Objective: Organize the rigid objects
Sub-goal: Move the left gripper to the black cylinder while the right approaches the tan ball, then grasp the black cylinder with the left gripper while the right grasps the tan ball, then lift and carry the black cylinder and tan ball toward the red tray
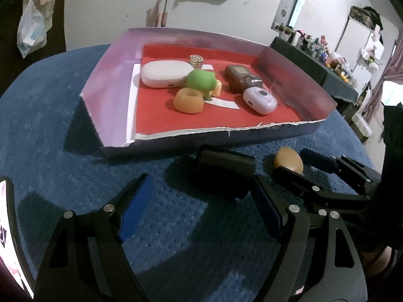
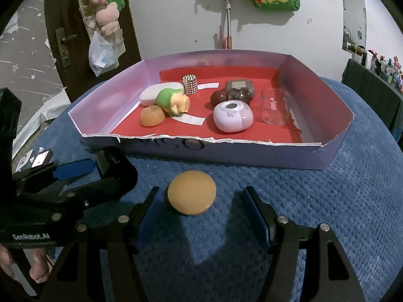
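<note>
Smooth orange disc [image 2: 192, 192], perhaps plastic, on nubbly blue cloth [image 2: 327, 201] between wide right claw [image 2: 201, 216]

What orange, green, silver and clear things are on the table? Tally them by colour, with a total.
Orange: 2, ring and disc
Green: 1, pig toy
Silver: 1, studded cylinder
Clear: 1, glass
Total: 5

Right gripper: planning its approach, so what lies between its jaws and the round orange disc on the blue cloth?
Nothing: in the right wrist view only bare blue cloth separates the open right gripper from the round orange disc.
</note>
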`<state>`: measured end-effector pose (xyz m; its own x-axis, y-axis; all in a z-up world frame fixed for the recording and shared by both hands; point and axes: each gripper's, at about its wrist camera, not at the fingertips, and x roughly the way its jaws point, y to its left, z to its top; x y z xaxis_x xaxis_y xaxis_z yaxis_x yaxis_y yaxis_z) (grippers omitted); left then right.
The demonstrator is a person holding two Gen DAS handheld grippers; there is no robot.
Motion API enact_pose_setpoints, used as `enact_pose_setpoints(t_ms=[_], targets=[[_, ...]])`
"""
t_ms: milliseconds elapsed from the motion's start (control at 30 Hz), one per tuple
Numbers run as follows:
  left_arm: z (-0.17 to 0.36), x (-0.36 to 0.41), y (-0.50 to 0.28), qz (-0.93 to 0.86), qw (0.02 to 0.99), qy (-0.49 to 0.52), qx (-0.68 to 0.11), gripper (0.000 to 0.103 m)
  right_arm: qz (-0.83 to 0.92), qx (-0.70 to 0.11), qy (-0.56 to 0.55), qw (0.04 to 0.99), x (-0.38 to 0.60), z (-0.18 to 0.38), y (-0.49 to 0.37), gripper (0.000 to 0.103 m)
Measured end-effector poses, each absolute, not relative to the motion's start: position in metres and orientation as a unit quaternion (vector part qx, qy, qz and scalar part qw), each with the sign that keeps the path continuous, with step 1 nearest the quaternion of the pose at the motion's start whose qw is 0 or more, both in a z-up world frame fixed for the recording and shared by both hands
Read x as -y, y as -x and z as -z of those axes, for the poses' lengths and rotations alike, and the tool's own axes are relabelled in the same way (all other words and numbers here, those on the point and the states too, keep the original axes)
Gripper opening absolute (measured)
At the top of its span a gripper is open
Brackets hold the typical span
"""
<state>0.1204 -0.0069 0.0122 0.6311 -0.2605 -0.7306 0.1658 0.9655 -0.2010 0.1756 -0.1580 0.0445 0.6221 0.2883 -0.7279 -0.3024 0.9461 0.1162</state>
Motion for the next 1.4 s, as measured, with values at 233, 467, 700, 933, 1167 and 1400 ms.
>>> enact_pose_setpoints(t_ms=[233,467,700,933,1167,1400], targets=[[-0.012,0.005,-0.125,0.119,0.903,0.065,-0.407,0.078,-0.165,-0.4,0.013,0.902,0.158,-0.043,-0.178,0.061],[-0.011,0.01,-0.125,0.143,0.901,0.075,-0.402,0.058,-0.177,-0.394,0.024,0.902,0.152,-0.044,-0.175,0.04],[-0.011,0.013,-0.124,0.158,0.9,0.08,-0.399,0.045,-0.178,-0.395,0.017,0.901,0.152,-0.045,-0.173,0.04],[-0.014,0.013,-0.121,0.164,0.901,0.085,-0.392,0.045,-0.18,-0.395,0.009,0.901,0.157,-0.046,-0.17,0.04],[-0.016,0.016,-0.117,0.165,0.902,0.083,-0.391,0.045,-0.182,-0.395,0.0,0.901,0.161,-0.048,-0.164,0.04],[-0.017,0.016,-0.112,0.163,0.902,0.084,-0.392,0.045,-0.186,-0.395,-0.005,0.899,0.163,-0.049,-0.159,0.04]])
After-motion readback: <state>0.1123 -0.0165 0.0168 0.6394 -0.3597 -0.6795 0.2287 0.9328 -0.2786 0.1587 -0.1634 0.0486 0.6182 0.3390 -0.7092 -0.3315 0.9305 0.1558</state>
